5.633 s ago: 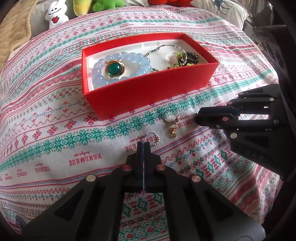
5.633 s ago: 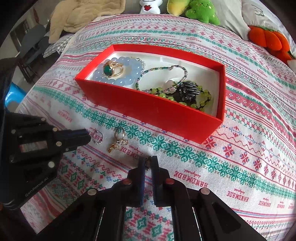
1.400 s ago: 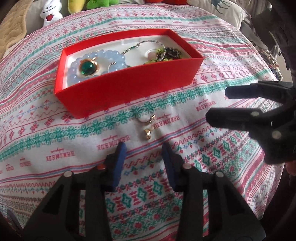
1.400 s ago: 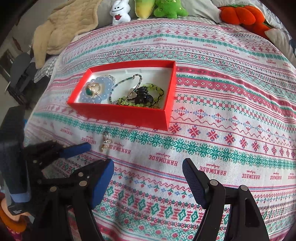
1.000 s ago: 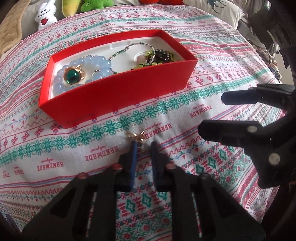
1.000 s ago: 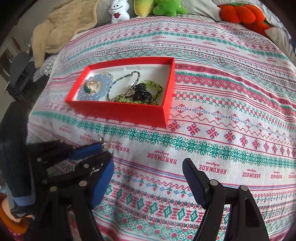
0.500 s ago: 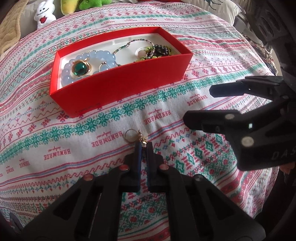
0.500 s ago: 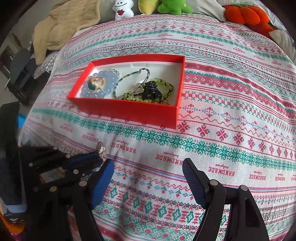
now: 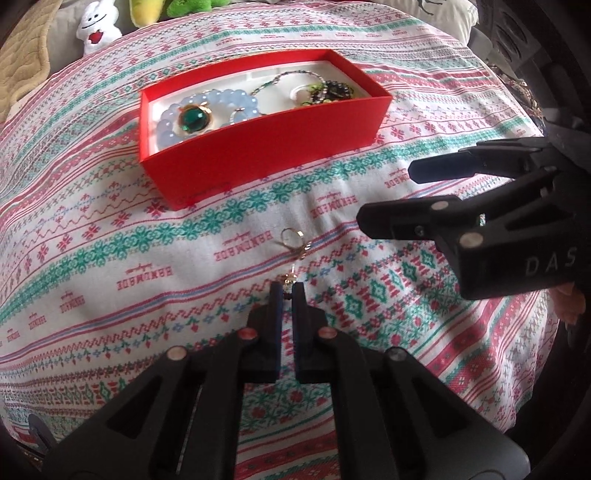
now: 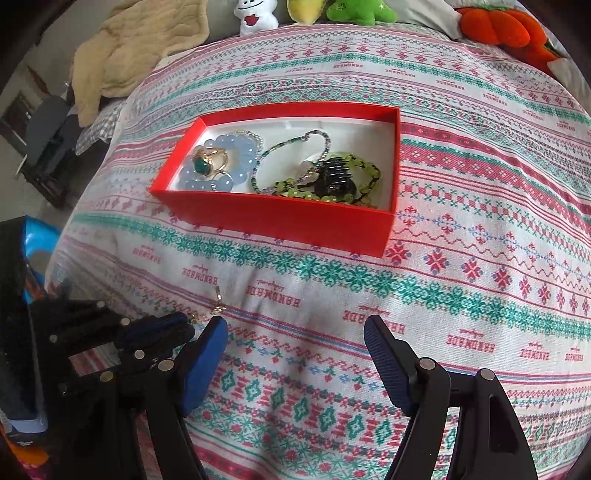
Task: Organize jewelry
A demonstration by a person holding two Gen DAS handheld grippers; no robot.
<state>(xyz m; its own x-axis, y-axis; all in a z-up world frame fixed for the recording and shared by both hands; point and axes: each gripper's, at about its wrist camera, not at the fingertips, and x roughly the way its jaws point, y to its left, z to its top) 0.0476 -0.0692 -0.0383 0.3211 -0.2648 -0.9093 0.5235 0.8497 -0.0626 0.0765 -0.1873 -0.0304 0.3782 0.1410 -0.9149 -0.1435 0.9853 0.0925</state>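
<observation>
Last loose piece gripped, not yet boxed.
Nearest: left gripper [image 9: 287, 290] pinched on gold earring [image 9: 293, 245], lifted off patterned cloth [image 9: 110, 236]; right gripper [image 10: 295, 350] gaping, empty. Beyond: red box [image 9: 258, 133] already holding blue bead bracelet [image 9: 221, 105], green-stone ring [image 9: 192, 120], necklaces.

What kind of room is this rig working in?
Likely a bedroom: the work surface looks like a bed under a patterned "HANDMADE" cover, with plush toys lined along its far edge and a beige blanket heaped at one corner.
</observation>
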